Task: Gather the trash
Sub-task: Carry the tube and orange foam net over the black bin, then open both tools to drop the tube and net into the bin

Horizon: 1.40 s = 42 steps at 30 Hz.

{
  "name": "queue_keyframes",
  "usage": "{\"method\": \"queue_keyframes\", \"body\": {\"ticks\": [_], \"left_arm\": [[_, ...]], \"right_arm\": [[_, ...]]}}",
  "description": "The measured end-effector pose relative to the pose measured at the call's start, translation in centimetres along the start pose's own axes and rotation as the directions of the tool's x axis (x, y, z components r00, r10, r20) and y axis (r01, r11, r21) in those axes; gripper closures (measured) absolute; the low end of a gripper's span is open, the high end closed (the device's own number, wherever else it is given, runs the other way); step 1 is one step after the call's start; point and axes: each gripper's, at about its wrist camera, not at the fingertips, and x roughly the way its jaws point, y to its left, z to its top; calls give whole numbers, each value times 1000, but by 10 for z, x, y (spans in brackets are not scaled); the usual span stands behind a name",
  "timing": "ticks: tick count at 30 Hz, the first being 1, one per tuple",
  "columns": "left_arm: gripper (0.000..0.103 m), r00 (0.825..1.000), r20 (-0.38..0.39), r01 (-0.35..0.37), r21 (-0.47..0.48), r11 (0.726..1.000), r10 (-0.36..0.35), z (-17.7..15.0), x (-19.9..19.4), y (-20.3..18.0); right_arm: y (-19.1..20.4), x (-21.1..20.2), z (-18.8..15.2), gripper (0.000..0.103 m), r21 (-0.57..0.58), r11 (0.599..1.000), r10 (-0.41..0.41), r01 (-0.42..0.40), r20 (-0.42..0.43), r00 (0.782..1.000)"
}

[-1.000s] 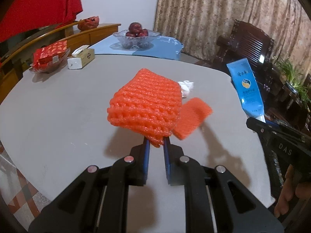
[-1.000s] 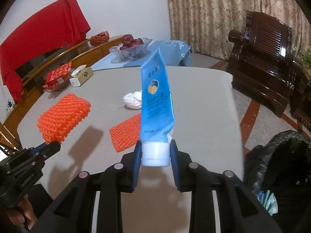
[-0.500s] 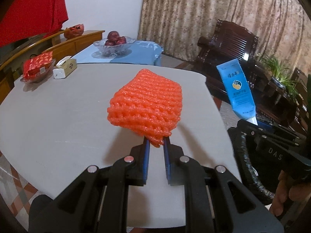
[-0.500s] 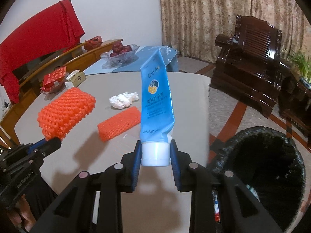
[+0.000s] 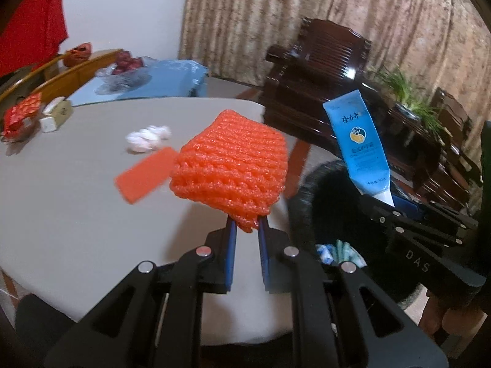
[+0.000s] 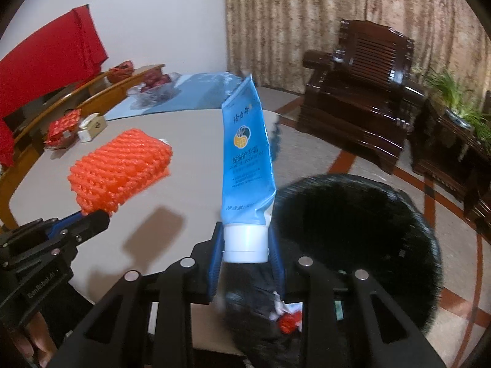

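Observation:
My left gripper [image 5: 247, 228] is shut on a corner of an orange foam net sleeve [image 5: 230, 171], held up over the right edge of the grey table [image 5: 76, 208]. My right gripper [image 6: 245, 245] is shut on the white cap of a blue hand-cream tube [image 6: 247, 159], which stands upright at the rim of a black-lined trash bin [image 6: 353, 214]. The same tube [image 5: 357, 141] and bin [image 5: 325, 202] show at the right of the left wrist view. A flat orange foam piece [image 5: 144, 176] and a crumpled white tissue [image 5: 147, 138] lie on the table.
Some trash lies in the bin's bottom [image 6: 288, 319]. At the table's far side are a tissue box [image 5: 56, 115], a red packet [image 5: 21, 113] and a glass fruit bowl [image 5: 122, 72]. Dark wooden armchairs [image 6: 362, 92] and a potted plant [image 6: 460, 107] stand beyond the bin.
Both grippers have swung right, from over the table toward the bin, each still holding its item. The bin has come into fuller view under the tube.

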Motion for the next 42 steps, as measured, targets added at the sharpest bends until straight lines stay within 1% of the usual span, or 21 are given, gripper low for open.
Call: {"method": "queue_keyframes", "body": {"ticks": [3, 9, 14, 15, 16, 17, 19, 20, 23, 25, 28, 32, 35, 38, 42], "left_arm": [[90, 1000, -17, 18, 16, 1000, -18, -5, 11, -30], [90, 995, -80, 51, -3, 999, -51, -12, 39, -73], [89, 990, -105, 98, 34, 995, -94, -22, 56, -115], [85, 988, -108, 114, 40, 993, -109, -25, 59, -120], [78, 985, -118, 131, 50, 990, -124, -28, 63, -127], [76, 983, -128, 138, 65, 988, -129, -31, 67, -132], [52, 986, -120, 129, 89, 988, -118, -37, 70, -136], [49, 986, -121, 128, 86, 988, -117, -39, 72, -133], [48, 987, -126, 111, 96, 989, -99, -40, 72, -123], [48, 990, -119, 88, 105, 991, -75, -38, 69, -109], [47, 994, -103, 50, 93, 994, -40, -30, 61, -77], [44, 998, -67, -5, 62, 998, 9, -18, 50, -31], [42, 998, -40, -53, 42, 998, 55, -11, 41, 8], [41, 994, -19, -106, 15, 994, 107, -4, 34, 53], [40, 987, -5, -160, -22, 987, 160, 3, 27, 98]], "right_arm": [[-27, -3, -8, 75, 13, 1000, -24, 24, -11, 1000], [-76, 4, -22, 75, 32, 996, -78, 79, -40, 996], [-108, 9, -32, 74, 55, 993, -105, 109, -65, 992], [-117, 10, -36, 74, 65, 991, -109, 115, -76, 991], [-123, 11, -39, 73, 77, 990, -115, 121, -82, 990], [-129, 10, -42, 69, 91, 987, -124, 131, -81, 989], [-135, 7, -45, 63, 104, 985, -133, 140, -76, 988], [-137, 5, -46, 60, 109, 983, -137, 145, -73, 988], [-137, 3, -49, 59, 128, 982, -135, 143, -66, 989], [-132, 2, -48, 59, 131, 982, -131, 138, -60, 990], [-121, -1, -45, 59, 140, 983, -113, 118, -43, 993], [-90, -1, -36, 59, 137, 988, -64, 65, -16, 998], [-60, 4, -27, 59, 120, 992, -28, 28, -7, 1000], [-27, 11, -18, 59, 98, 995, 12, -11, -4, 1000], [18, 21, -6, 59, 64, 997, 52, -52, -3, 999]]}}
